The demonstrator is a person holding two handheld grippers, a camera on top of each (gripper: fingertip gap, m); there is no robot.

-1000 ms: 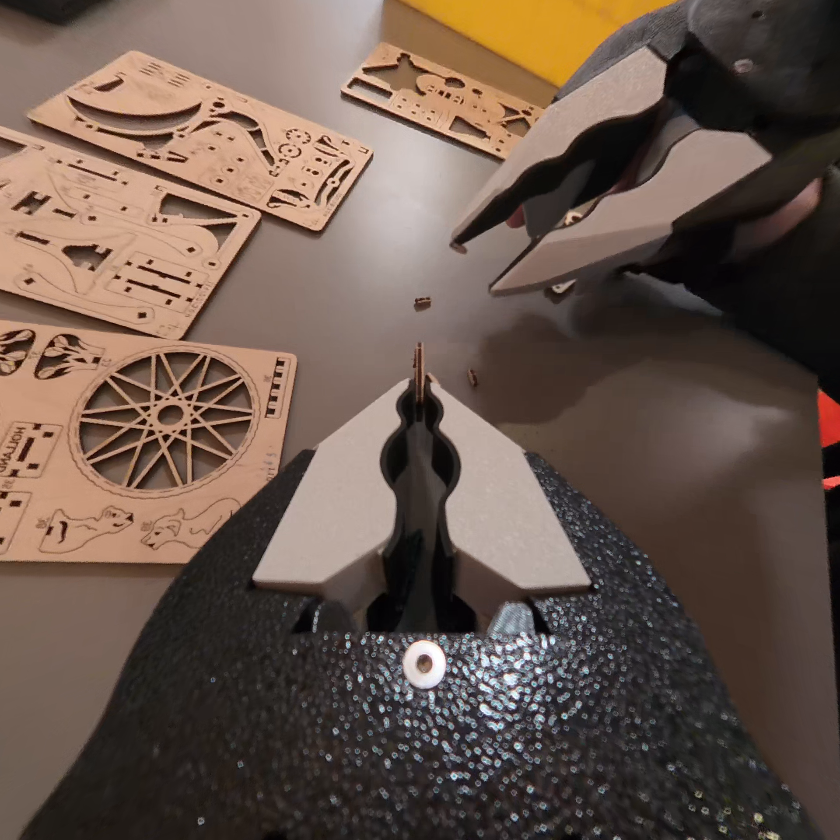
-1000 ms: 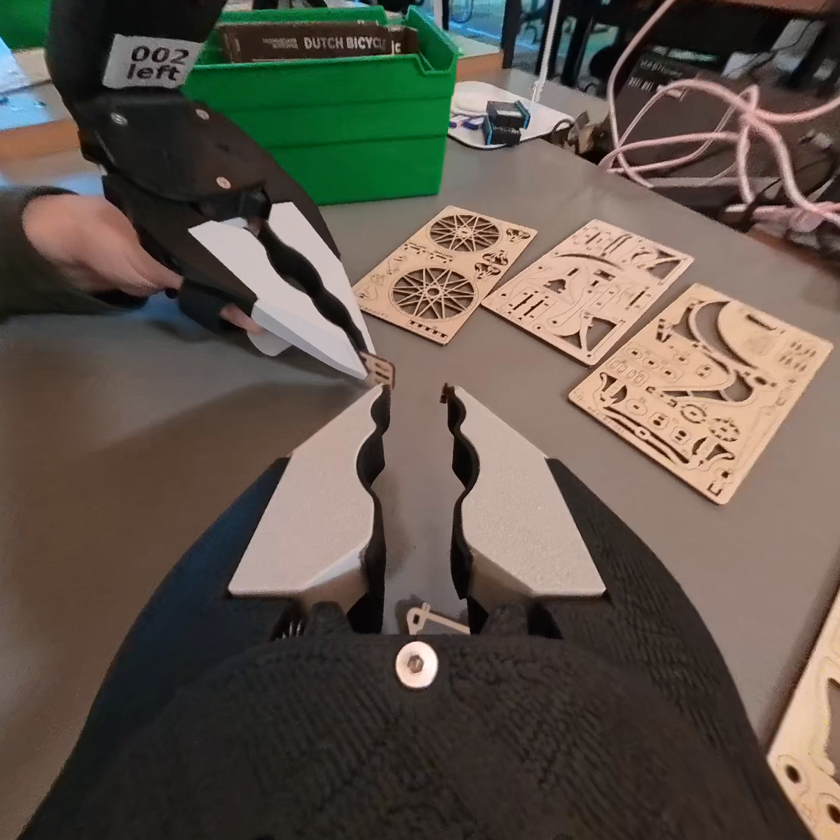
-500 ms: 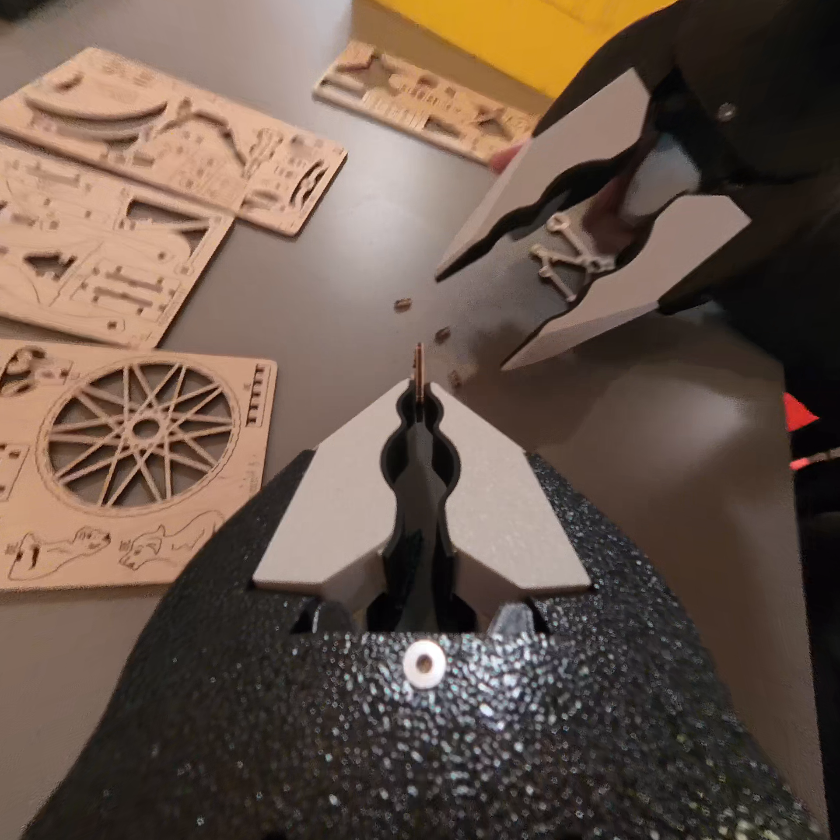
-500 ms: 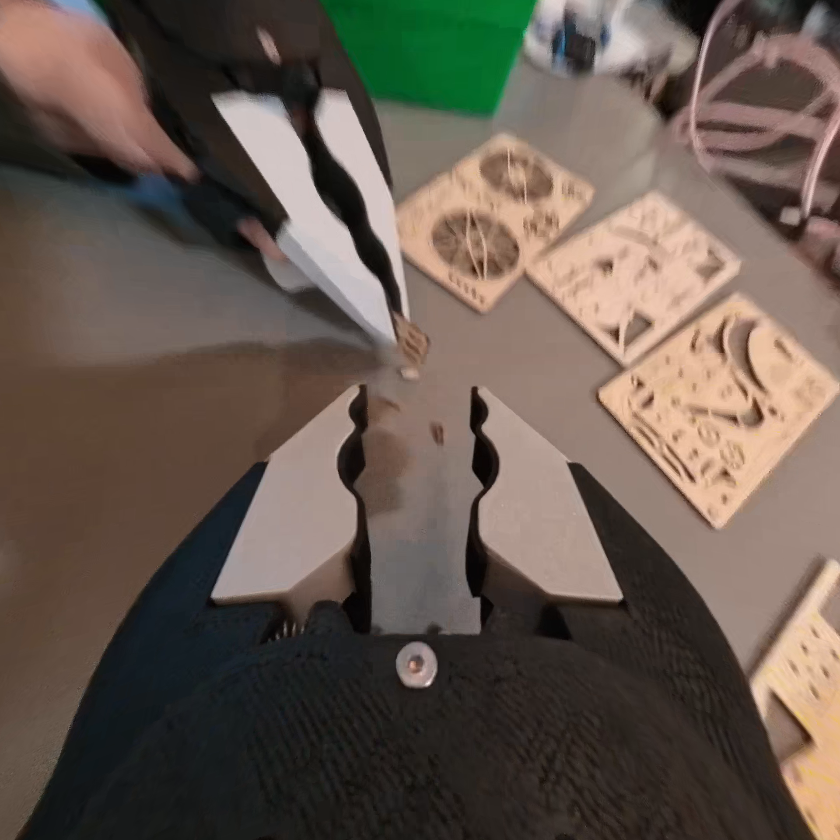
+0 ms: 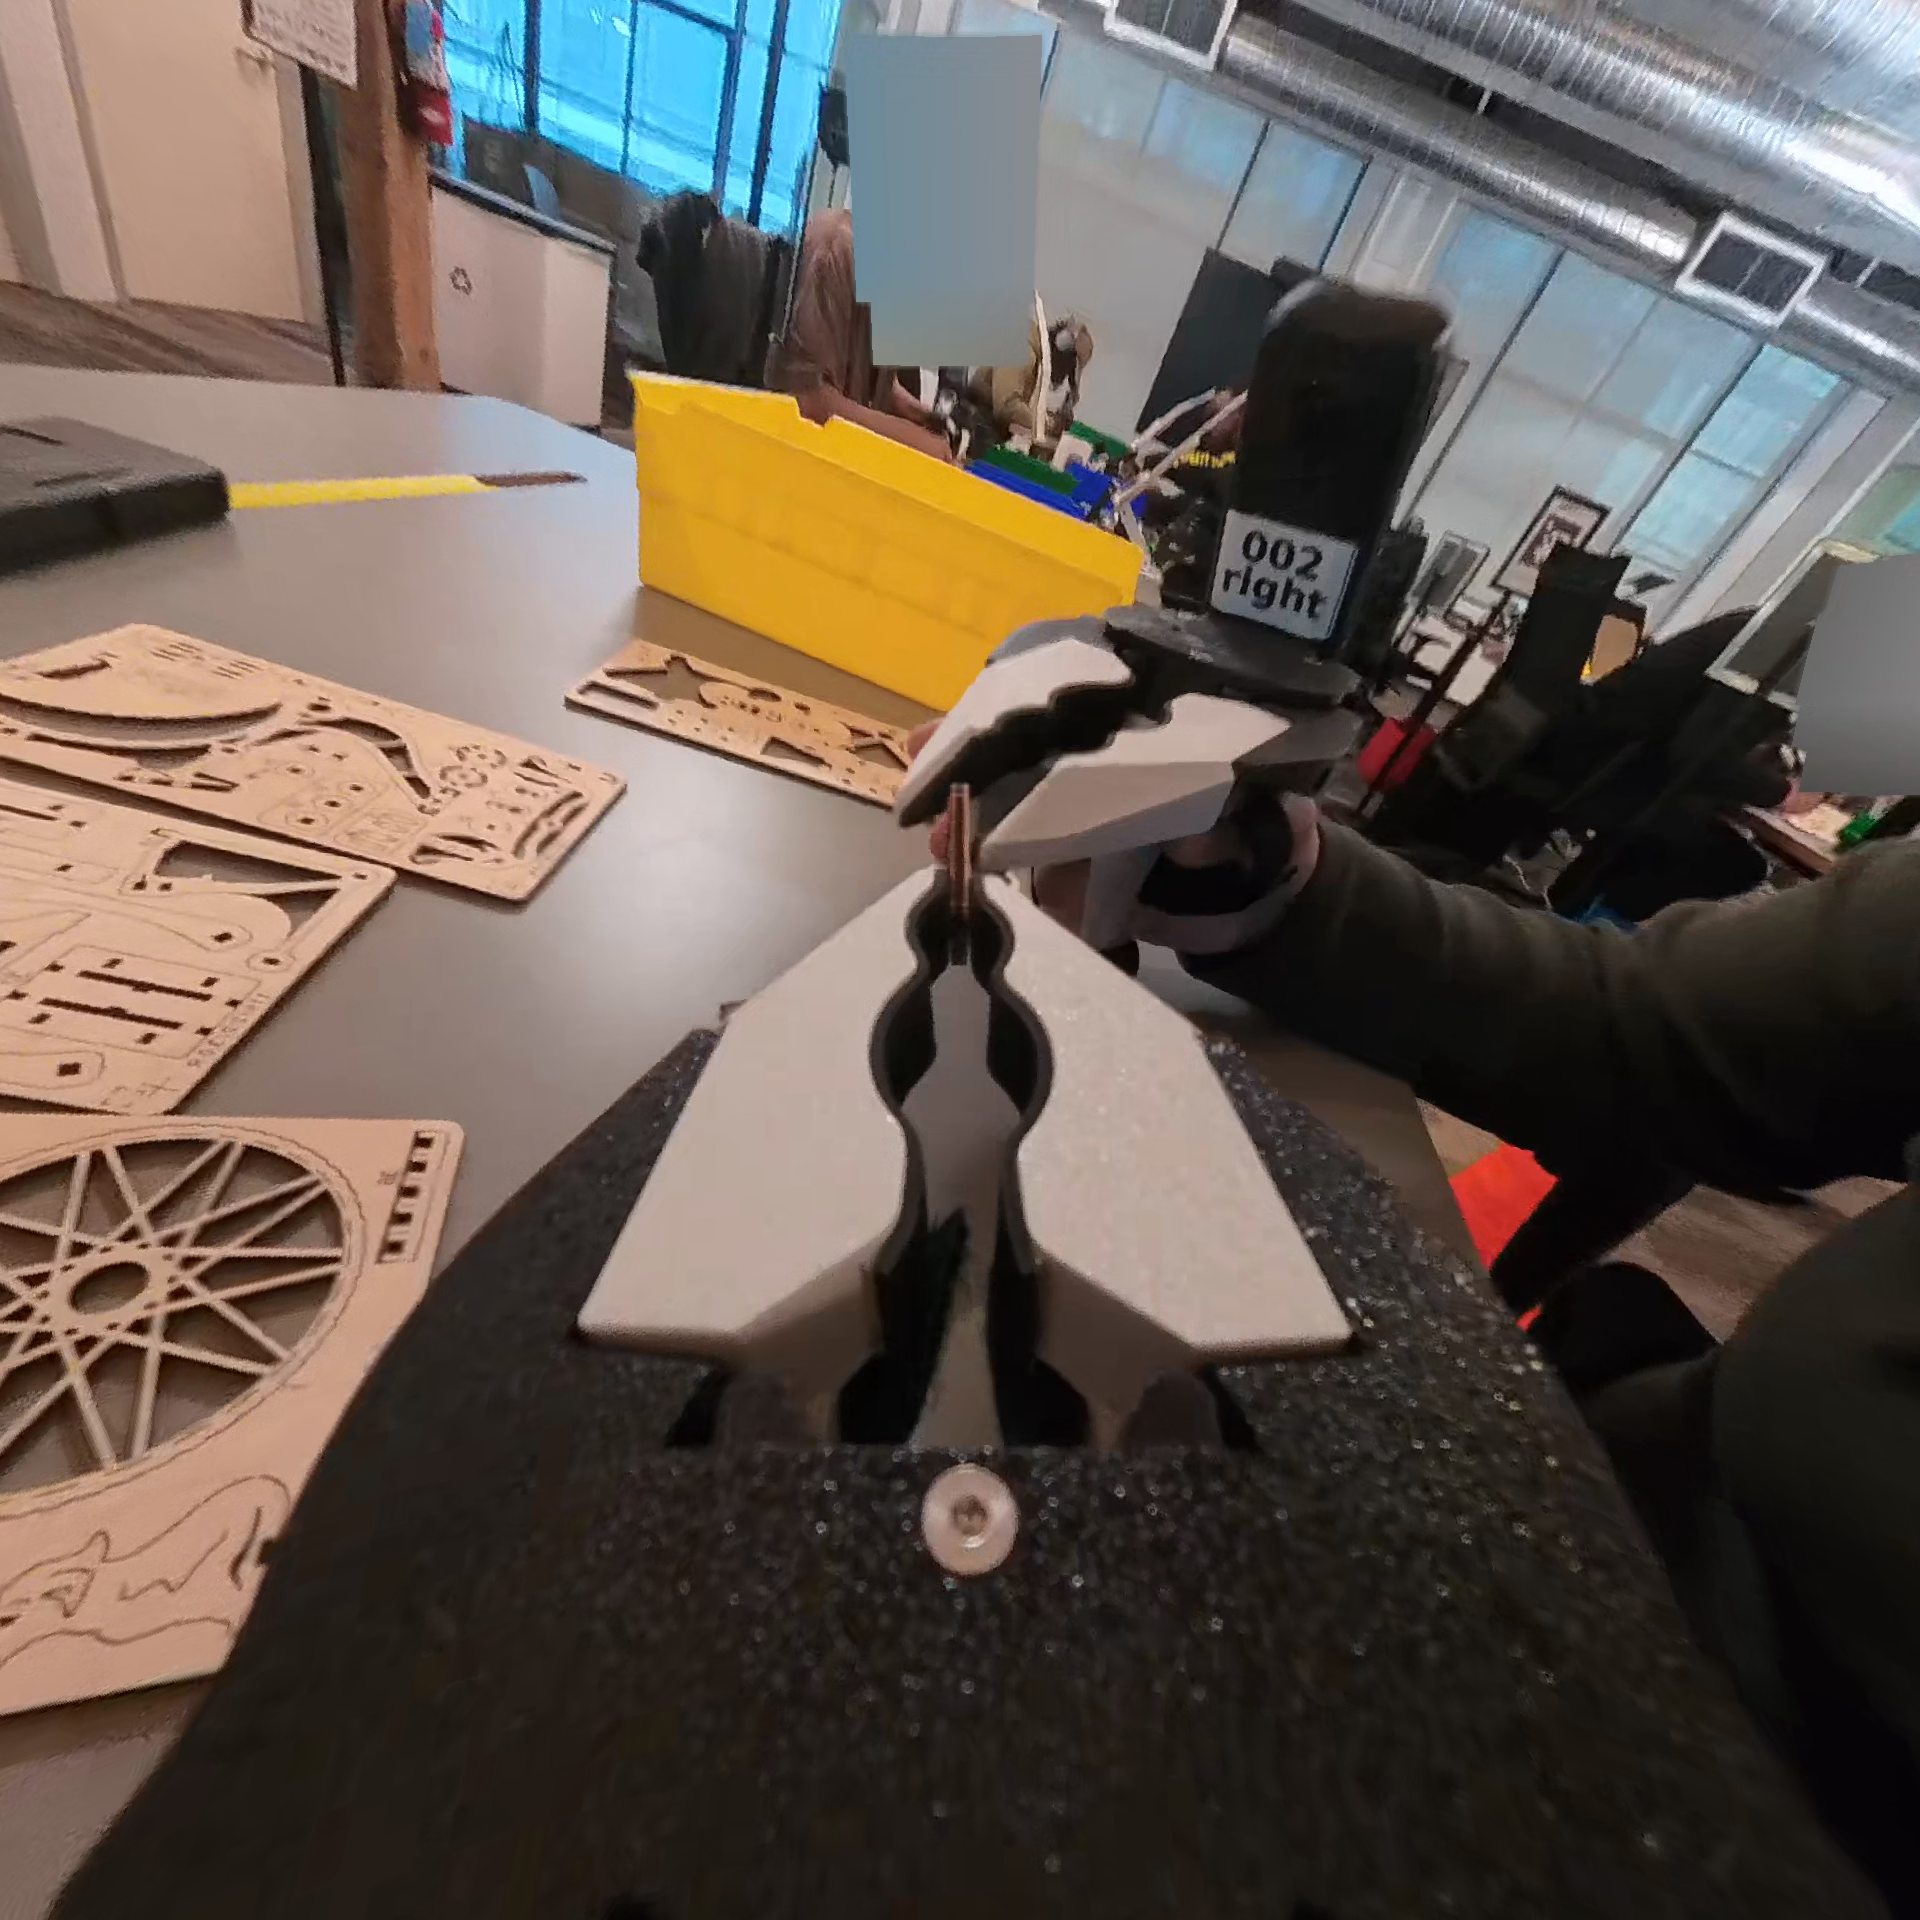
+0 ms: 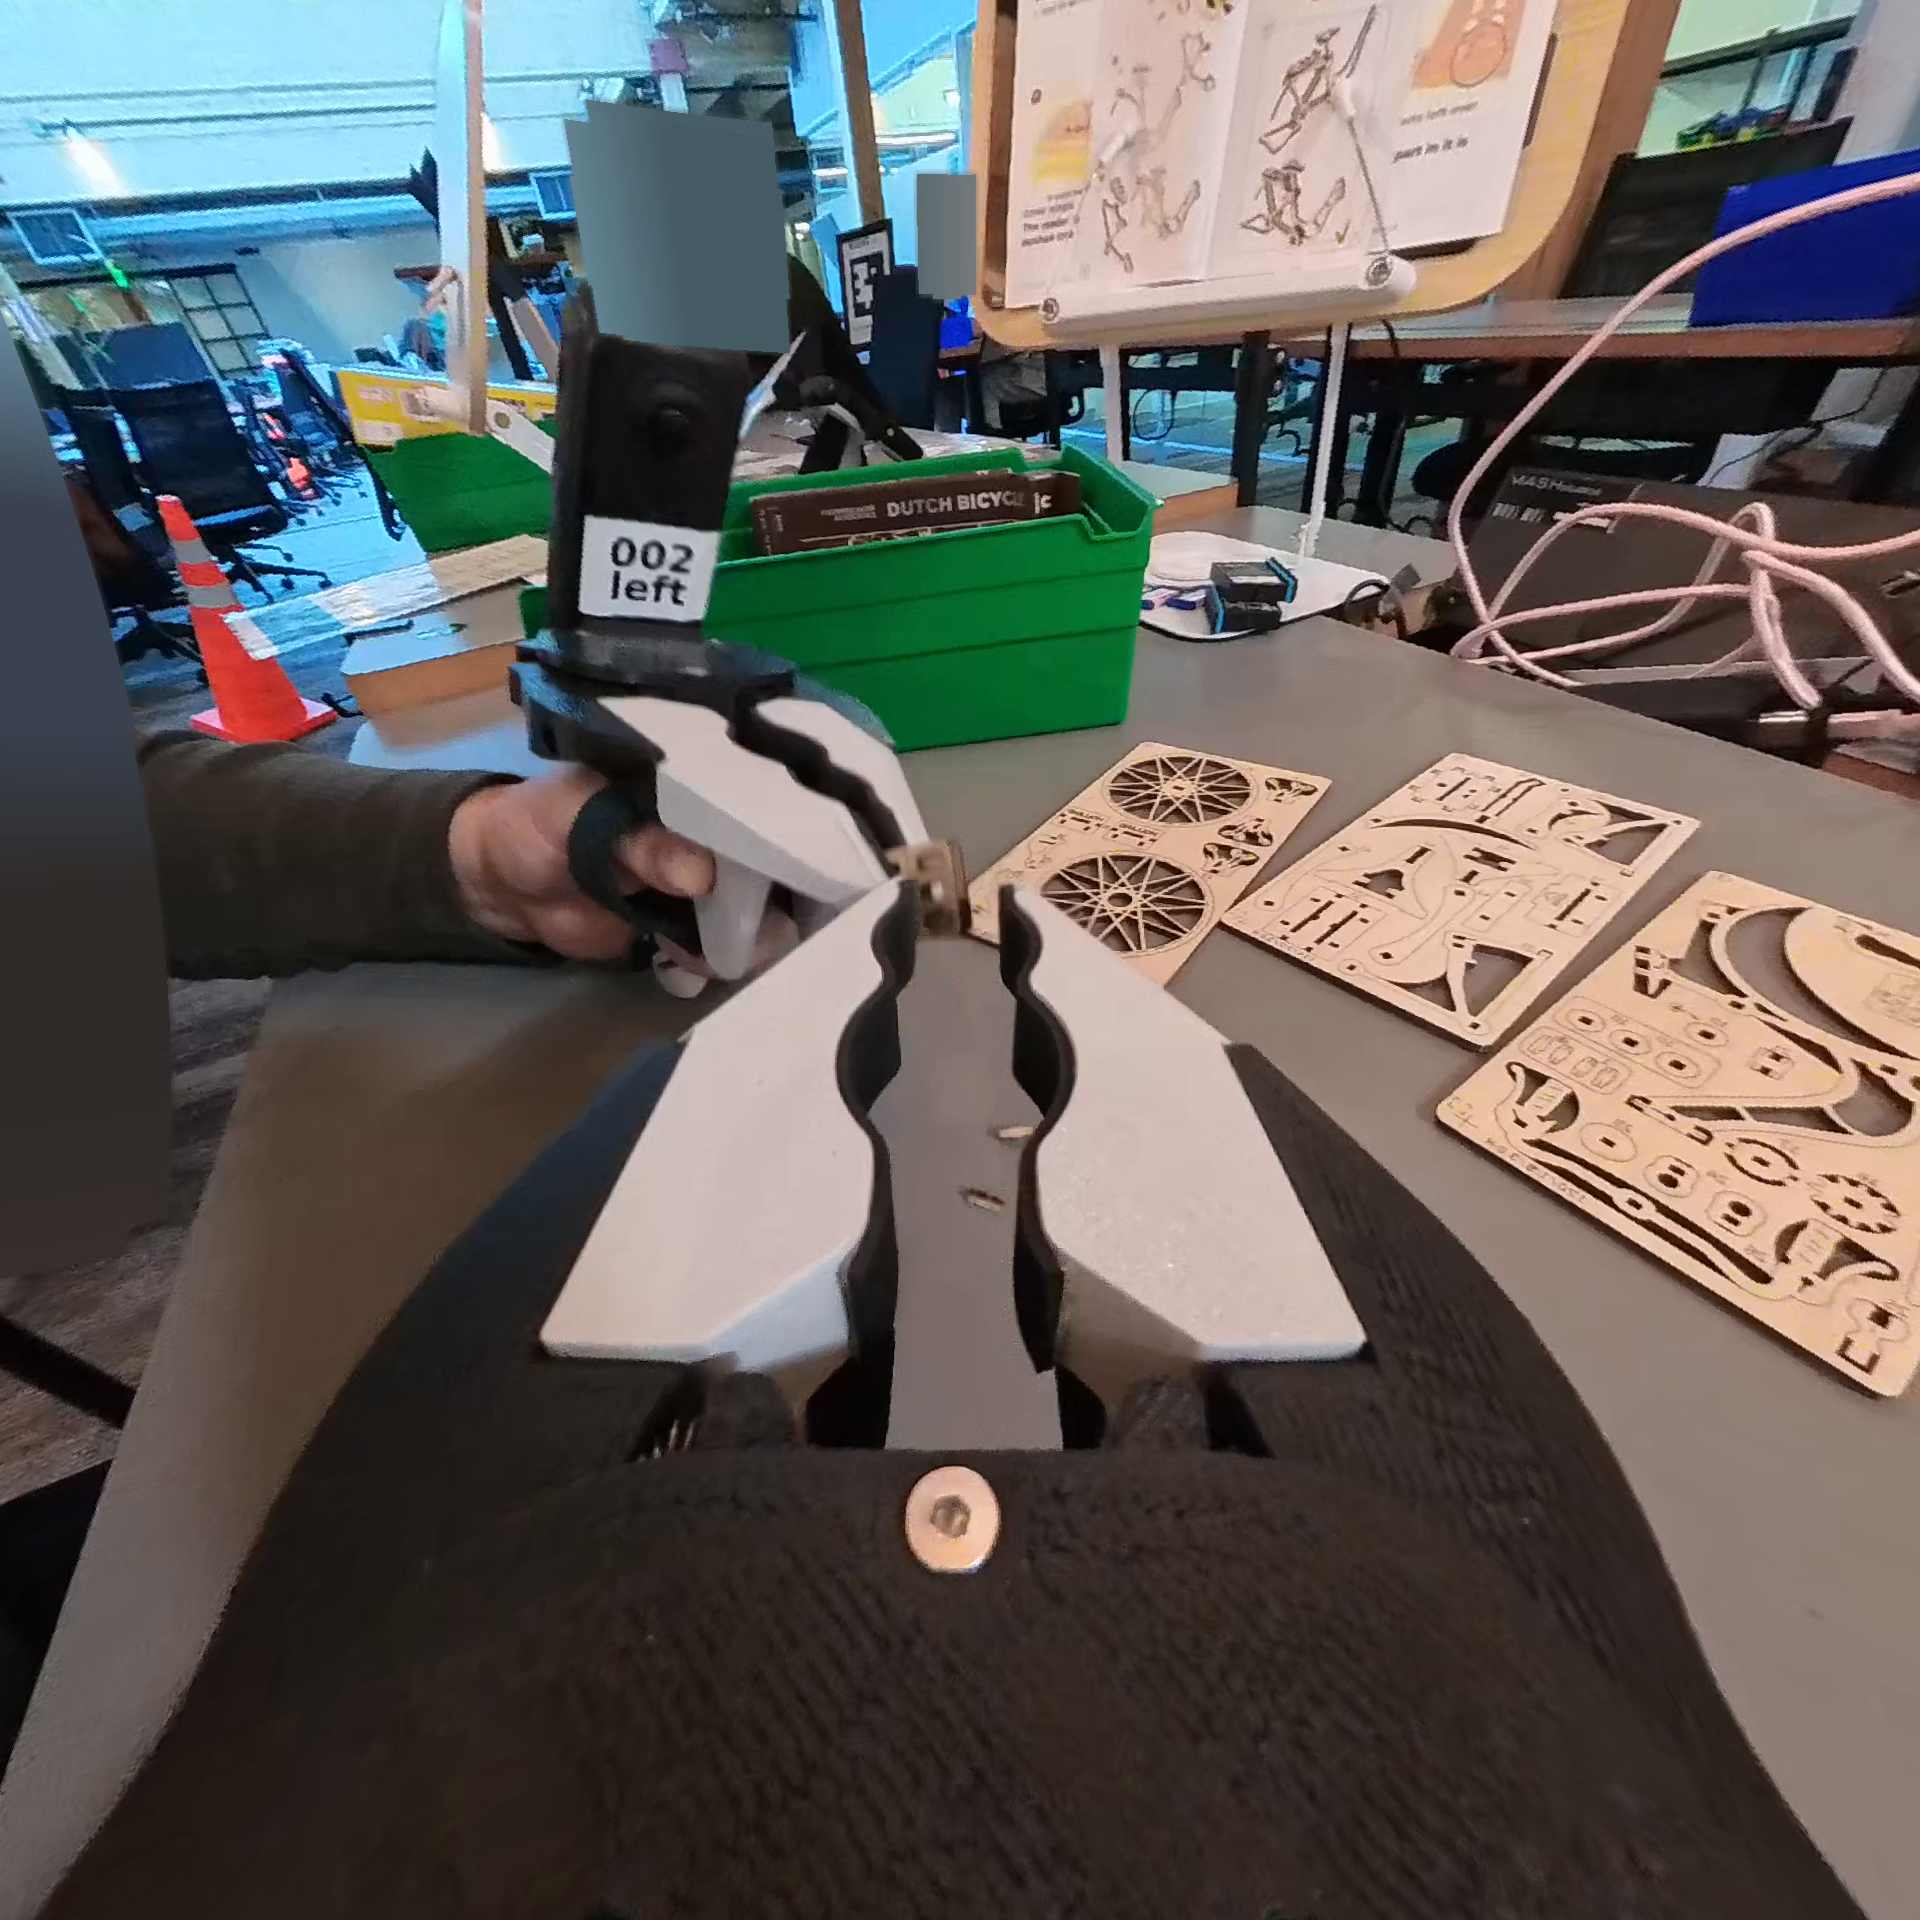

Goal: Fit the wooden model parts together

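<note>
Grey table [image 6: 1351,1507], punched sheets [image 6: 1455,894] flat; both claws raised off it since a second ago, right gripper [image 6: 956,914] spread empty, left gripper [image 5: 961,914] pinching small wooden part [image 5: 960,842] edge-on between them—likely handover or mating next.

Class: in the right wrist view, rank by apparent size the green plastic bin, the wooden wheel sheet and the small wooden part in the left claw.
1. Green plastic bin
2. Wooden wheel sheet
3. Small wooden part, pinched in the left claw

Differing distances from the camera leave true sizes unsure.
</note>
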